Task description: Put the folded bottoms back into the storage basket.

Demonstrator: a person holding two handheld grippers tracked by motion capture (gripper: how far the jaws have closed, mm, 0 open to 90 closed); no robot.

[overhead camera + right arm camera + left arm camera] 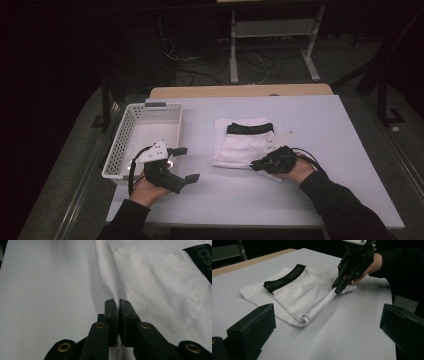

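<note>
Lab: dark room; white table (320, 165); floor cables (250, 62); metal stand (272, 45)

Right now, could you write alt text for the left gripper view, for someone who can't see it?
The right gripper, held in a person's hand, pinches a fold of folded white underwear with a black waistband, lying on a white table. In the foreground, the left gripper's two black fingers stand wide apart, holding nothing.

Unreadable lettering on black waistband (284, 278)
</note>
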